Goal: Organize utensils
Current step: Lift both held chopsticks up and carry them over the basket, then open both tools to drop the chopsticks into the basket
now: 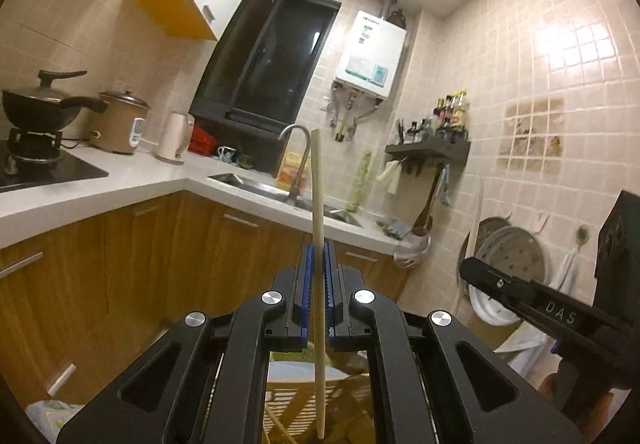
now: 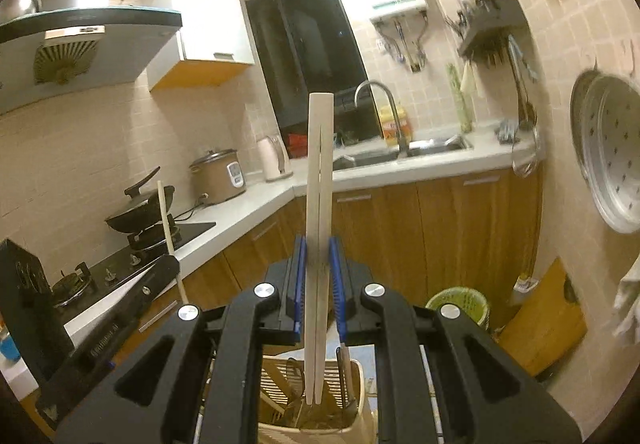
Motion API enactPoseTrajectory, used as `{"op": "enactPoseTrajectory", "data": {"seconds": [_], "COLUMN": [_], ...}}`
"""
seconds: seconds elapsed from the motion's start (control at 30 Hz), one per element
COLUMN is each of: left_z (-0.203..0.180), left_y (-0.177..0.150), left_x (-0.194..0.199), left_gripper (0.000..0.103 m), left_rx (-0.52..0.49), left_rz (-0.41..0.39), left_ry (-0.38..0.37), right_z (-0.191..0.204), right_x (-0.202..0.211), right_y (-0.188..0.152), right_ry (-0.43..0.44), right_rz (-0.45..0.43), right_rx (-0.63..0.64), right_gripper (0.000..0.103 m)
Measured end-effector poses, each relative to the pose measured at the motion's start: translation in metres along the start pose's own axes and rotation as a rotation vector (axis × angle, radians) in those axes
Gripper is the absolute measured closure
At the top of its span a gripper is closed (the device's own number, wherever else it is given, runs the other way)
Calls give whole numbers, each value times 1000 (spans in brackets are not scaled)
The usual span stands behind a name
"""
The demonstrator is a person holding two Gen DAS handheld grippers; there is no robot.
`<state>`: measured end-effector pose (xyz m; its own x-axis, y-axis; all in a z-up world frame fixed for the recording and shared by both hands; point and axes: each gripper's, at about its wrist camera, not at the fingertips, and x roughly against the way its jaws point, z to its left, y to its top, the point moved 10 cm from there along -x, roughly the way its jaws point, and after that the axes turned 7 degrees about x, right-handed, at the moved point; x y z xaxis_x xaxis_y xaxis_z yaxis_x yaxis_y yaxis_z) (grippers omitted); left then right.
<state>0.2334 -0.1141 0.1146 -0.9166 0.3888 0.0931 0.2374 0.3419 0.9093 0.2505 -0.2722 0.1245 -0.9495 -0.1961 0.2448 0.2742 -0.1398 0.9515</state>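
Kitchen behind, our left hand-held gripper [image 1: 319, 276] clamps one chopstick [image 1: 317, 204] and our right hand-held gripper [image 2: 319, 276] a chopstick pair [image 2: 319, 180], both not yet dropped into the utensil basket [image 2: 272, 376] beneath the right one.

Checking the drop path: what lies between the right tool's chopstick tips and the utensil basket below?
Nothing: in the right wrist view the chopsticks hang over the utensil basket.
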Motion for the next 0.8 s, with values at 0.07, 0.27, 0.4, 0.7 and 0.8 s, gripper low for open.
{"op": "enactPoseTrajectory", "data": {"seconds": [0.07, 0.27, 0.4, 0.7, 0.8], "left_z": [5, 20, 21, 6, 6], "left_y": [-9, -30, -29, -6, -4], "left_x": [-6, -9, 5, 85, 118], "left_gripper": [100, 100, 92, 53, 35], "left_rx": [-15, -7, -14, -56, -59], "left_rz": [-7, -4, -2, -34, -51], "left_ry": [30, 80, 64, 33, 40], "right_z": [3, 8, 8, 13, 15], "right_x": [2, -4, 4, 76, 102], "right_y": [-9, -29, -41, -43, -51], "right_ry": [-33, -72, -34, -37, -36], "right_rz": [-10, -12, 25, -6, -5], "right_rx": [37, 108, 87, 102, 100], "right_gripper": [93, 92, 85, 43, 43]}}
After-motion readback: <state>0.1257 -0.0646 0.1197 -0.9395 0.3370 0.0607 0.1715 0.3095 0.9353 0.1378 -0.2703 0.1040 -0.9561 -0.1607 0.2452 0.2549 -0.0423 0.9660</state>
